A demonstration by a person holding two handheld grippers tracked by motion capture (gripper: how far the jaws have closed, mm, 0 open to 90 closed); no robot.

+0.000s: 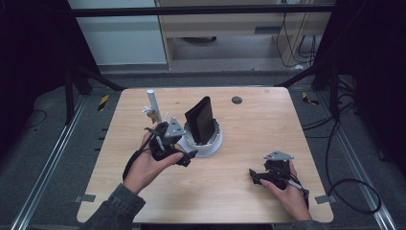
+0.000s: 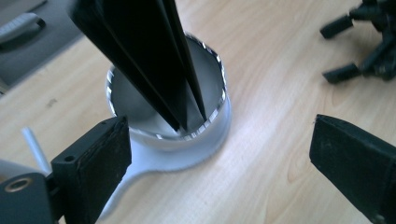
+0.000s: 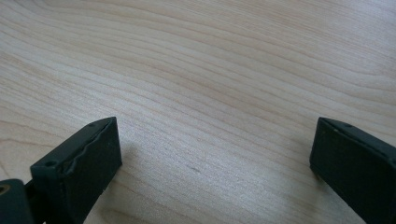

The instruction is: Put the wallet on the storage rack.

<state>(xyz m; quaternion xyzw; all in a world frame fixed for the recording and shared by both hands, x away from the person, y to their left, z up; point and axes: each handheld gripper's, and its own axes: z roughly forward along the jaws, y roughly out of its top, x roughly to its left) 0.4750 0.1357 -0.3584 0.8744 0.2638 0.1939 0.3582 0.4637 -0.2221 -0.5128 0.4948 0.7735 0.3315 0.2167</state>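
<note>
A black folded wallet (image 1: 200, 120) stands tilted inside a white round holder (image 1: 210, 143) near the table's (image 1: 249, 143) middle. The left gripper (image 2: 219, 154) sits just beside the holder, jaws wide apart, gripping nothing. The right gripper (image 3: 215, 158) rests well apart, jaws spread over bare wood.

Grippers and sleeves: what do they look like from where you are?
Both are black two-jaw tools, each topped by a grey three-cornered plate: left gripper, right gripper. The jaws are blocky black pads with a small screw hole near the tip. A thin black cable trails from each. The person's left sleeve is dark grey knit.
</note>
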